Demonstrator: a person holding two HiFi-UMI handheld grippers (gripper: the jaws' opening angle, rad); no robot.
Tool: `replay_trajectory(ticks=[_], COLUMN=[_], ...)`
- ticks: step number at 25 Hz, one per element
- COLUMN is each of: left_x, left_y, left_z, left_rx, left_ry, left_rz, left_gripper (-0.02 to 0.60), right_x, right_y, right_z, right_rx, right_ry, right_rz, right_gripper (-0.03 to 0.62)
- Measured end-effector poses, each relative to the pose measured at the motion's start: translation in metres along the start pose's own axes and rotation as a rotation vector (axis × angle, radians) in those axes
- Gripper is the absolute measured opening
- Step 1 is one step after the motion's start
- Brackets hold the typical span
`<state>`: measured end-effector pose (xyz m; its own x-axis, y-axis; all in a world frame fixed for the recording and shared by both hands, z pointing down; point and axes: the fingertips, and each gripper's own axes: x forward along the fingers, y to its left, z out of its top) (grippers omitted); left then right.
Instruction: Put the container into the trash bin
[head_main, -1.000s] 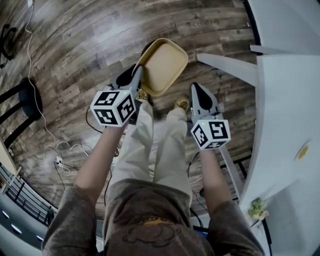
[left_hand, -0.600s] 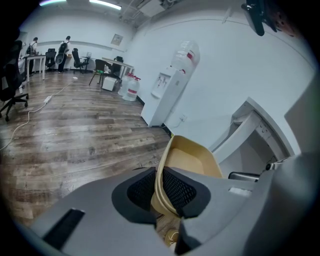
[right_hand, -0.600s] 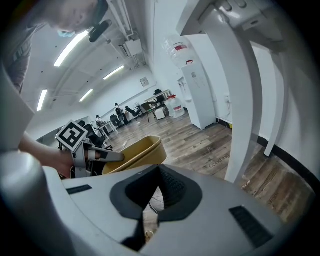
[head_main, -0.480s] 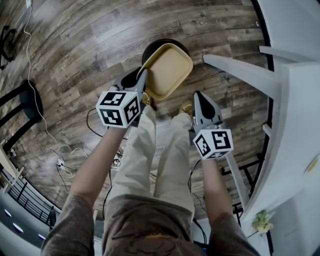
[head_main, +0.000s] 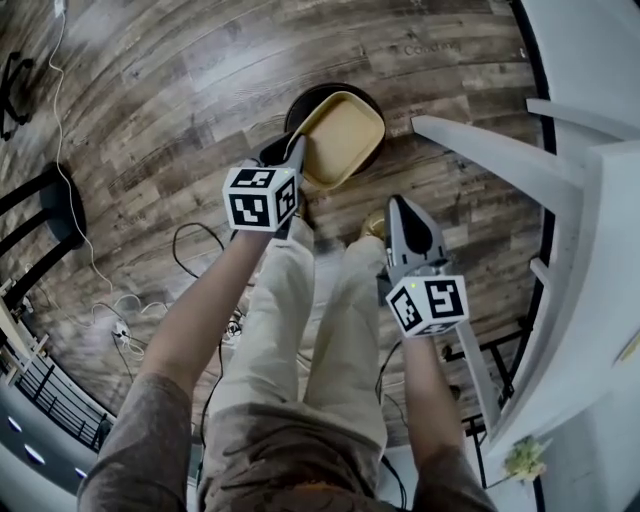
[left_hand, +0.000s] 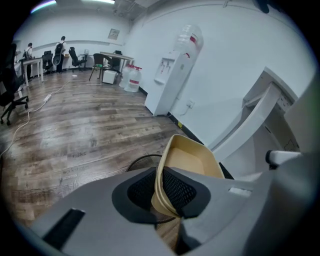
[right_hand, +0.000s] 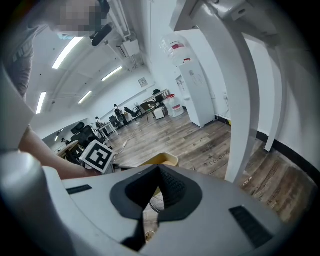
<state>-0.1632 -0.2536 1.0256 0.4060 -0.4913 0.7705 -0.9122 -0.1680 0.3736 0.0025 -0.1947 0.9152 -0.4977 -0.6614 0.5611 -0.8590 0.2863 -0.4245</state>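
A beige plastic container (head_main: 343, 137) hangs tilted over the mouth of a round black trash bin (head_main: 303, 103) on the wooden floor. My left gripper (head_main: 296, 152) is shut on the container's near rim. The left gripper view shows that rim (left_hand: 159, 187) pinched between the black pads, with the tray (left_hand: 192, 161) open beyond and the bin's dark rim (left_hand: 136, 162) below. My right gripper (head_main: 402, 208) hangs lower right of the bin, shut, with nothing in it. In the right gripper view its pads meet at the right gripper (right_hand: 159, 171), and the container's edge (right_hand: 165, 159) shows just past them.
White table legs (head_main: 480, 135) slant across the right side close to the bin. A black stool (head_main: 55, 205) and loose cables (head_main: 115, 300) lie to the left. The person's legs (head_main: 300, 300) stand just behind the bin. A water dispenser (left_hand: 172, 75) stands by the far wall.
The left gripper has sunk with the container, which now sits lower over the bin's mouth. The right gripper has dropped a little and stayed shut.
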Motion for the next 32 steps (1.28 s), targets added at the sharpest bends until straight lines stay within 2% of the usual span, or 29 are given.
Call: replay_trajectory(ticks=[10, 17, 26, 32], left_x=[0.079, 0.125, 0.166, 0.183], left_y=[0.032, 0.042, 0.049, 0.055], left_z=[-0.043, -0.069, -0.079, -0.085], left_rx=[0.057, 0.177, 0.356, 0.383], left_ry=[0.137, 0.243, 0.334, 0.381], left_rz=[0.076, 0.124, 0.206, 0.238], left_gripper=[0.044, 0.044, 0.044, 0.044], right_x=[0.013, 0.021, 0.025, 0.026], right_y=[0.000, -0.015, -0.022, -0.028], right_z=[-0.002, -0.012, -0.025, -0.031], right_rx=[0.030, 0.065, 0.094, 0.100], right_ry=[0.015, 0.026, 0.046, 0.062], right_rz=[0.000, -0.039, -0.066, -0.075], right_gripper=[0.000, 0.001, 0.000, 0.000])
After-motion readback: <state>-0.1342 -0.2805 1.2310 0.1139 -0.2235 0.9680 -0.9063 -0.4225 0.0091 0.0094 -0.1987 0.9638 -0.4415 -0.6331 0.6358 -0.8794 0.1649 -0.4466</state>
